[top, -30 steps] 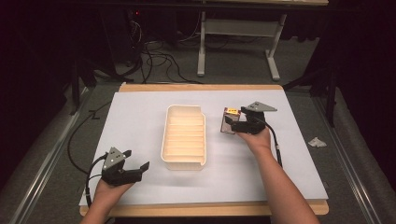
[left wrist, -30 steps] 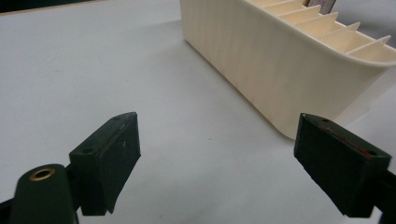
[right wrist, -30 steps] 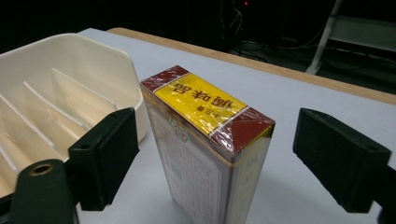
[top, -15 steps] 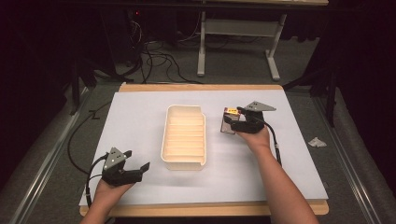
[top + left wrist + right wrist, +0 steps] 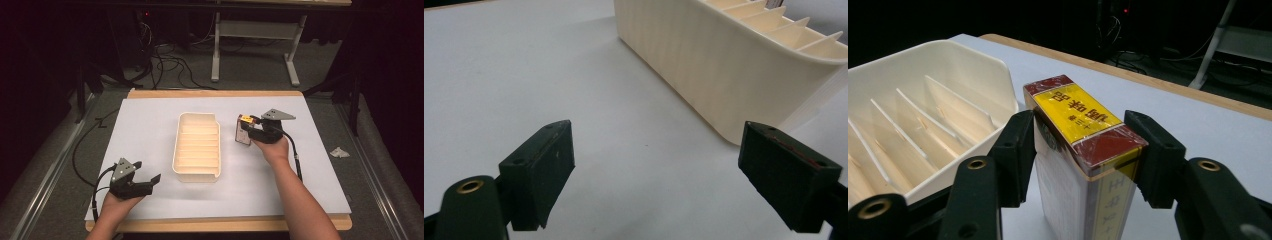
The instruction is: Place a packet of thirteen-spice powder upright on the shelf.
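A small box (image 5: 1083,150) with a yellow and dark red top stands upright on the desk (image 5: 150,125), just beside the right side of the cream divided tray (image 5: 197,147). The right tool (image 5: 248,128) clamps its sides. The left tool (image 5: 150,182) rests released, jaws wide, near the tray's front left corner.

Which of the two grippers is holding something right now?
The right gripper: its jaws clamp a yellow-and-red box beside the slotted cream tray. The left gripper is open, with nothing between its jaws.
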Tool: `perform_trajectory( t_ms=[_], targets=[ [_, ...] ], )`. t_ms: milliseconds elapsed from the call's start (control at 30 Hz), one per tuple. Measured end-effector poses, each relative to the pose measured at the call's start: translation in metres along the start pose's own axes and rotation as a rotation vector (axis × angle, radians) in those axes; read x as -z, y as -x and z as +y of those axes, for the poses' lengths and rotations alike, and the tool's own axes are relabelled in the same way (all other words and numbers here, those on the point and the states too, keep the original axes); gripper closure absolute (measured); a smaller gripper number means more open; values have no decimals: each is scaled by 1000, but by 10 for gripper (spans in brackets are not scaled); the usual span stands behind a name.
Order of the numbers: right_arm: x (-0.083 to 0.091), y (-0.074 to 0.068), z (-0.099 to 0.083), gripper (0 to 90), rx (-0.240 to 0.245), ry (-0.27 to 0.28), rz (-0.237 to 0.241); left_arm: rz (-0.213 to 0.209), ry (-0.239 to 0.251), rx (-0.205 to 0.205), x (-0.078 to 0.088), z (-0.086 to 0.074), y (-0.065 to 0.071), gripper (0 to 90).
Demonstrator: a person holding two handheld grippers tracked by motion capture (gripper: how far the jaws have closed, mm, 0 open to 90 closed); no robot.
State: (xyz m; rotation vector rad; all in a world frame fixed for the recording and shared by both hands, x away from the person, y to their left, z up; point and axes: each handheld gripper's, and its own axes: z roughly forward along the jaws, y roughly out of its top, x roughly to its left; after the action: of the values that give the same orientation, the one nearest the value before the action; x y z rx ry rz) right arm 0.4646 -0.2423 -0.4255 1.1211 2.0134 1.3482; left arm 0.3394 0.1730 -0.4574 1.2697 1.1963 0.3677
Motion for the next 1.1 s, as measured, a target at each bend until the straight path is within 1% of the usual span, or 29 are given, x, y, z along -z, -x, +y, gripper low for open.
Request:
perform_trajectory(
  t_ms=[67,233,367,567,767,867,967,1000,1033,1100],
  targets=[
    [1,-2,1,525,-1,-2,-2,0,1,-1,1,1,0,151],
    [2,-6,2,589,15,-3,3,-1,0,-2,1,0,0,151],
    [3,-8,2,633,5,-9,10,-2,4,4,1,1,0,151],
    [2,-12,1,670,-1,-22,15,-2,5,4,1,1,0,151],
    [2,-17,1,679,3,-23,-7,-3,8,5,1,2,0,151],
    [2,-18,1,682,-4,-25,-12,-4,11,8,1,2,0,151],
    [2,-19,1,685,1,-28,-4,-4,12,9,1,2,0,150],
    [2,-19,1,685,9,-29,-1,-4,12,9,1,2,0,151],
    [3,-20,2,686,5,-30,4,-4,14,8,1,2,0,150],
    [4,-21,3,687,17,-28,7,-4,16,9,2,2,0,150]
  ],
)
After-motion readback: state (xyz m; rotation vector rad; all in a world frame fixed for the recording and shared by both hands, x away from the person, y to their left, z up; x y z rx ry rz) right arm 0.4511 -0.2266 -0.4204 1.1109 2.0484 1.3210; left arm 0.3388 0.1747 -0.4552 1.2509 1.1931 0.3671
